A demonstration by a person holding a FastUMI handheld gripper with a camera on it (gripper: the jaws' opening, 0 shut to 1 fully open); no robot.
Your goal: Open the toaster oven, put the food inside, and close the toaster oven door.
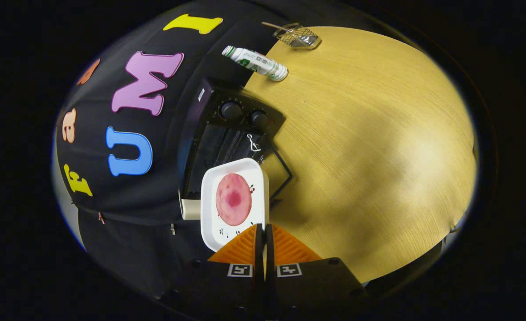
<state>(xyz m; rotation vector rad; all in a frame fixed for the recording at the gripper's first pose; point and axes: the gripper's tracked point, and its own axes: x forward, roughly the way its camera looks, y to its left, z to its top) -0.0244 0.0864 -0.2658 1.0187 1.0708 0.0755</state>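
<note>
With its fingers pressed together on the near rim of the white tray, the gripper holds it up before the toaster oven; a round pink slice of food lies on the tray; the oven door hangs open; beyond, a bottle and wire basket rest on the wooden table.

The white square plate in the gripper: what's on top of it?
A round pink slice of food lies on the white square plate; the gripper is shut on its edge, covering it there.

Wooden table against black cloth wall
</note>
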